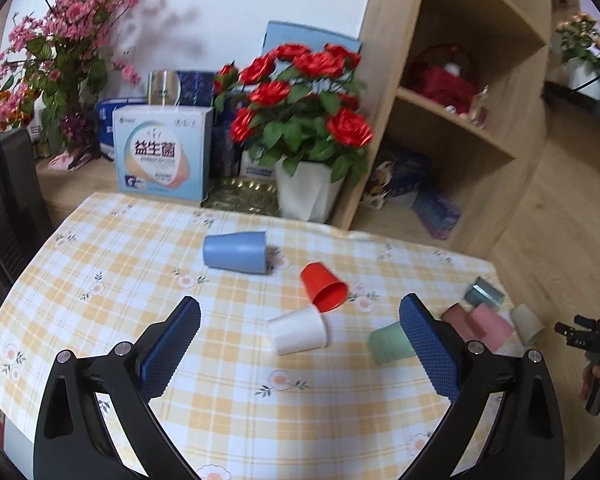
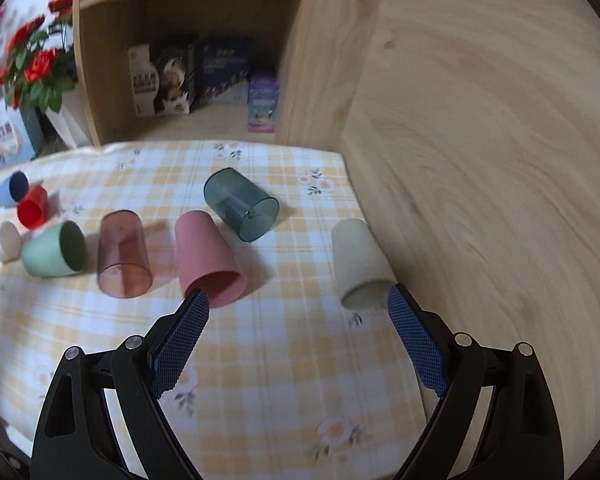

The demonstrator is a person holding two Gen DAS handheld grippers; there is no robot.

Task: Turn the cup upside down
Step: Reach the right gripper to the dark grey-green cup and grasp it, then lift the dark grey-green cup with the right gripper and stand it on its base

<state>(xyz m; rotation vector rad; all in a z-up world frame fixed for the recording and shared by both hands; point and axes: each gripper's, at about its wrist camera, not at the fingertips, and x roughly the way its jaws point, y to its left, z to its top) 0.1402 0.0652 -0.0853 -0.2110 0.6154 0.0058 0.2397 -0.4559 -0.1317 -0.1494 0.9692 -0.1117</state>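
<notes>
Several cups lie on their sides on the checked tablecloth [image 1: 120,264]. In the left wrist view: a blue cup [image 1: 236,252], a red cup [image 1: 323,287], a white cup [image 1: 300,331] and a green cup [image 1: 390,344]. My left gripper [image 1: 300,312] is open and empty, just short of the white cup. In the right wrist view: a pink cup [image 2: 210,258], a beige cup [image 2: 360,264], a clear brown cup [image 2: 123,254], a teal clear cup [image 2: 240,205] and the green cup [image 2: 56,250]. My right gripper [image 2: 298,300] is open and empty, between the pink and beige cups.
A pot of red roses [image 1: 300,128], a probiotic box [image 1: 162,152] and pink blossoms [image 1: 72,40] stand behind the table. A wooden shelf [image 1: 472,92] with boxes stands at the right. The table's right edge [image 2: 364,216] meets the wooden floor.
</notes>
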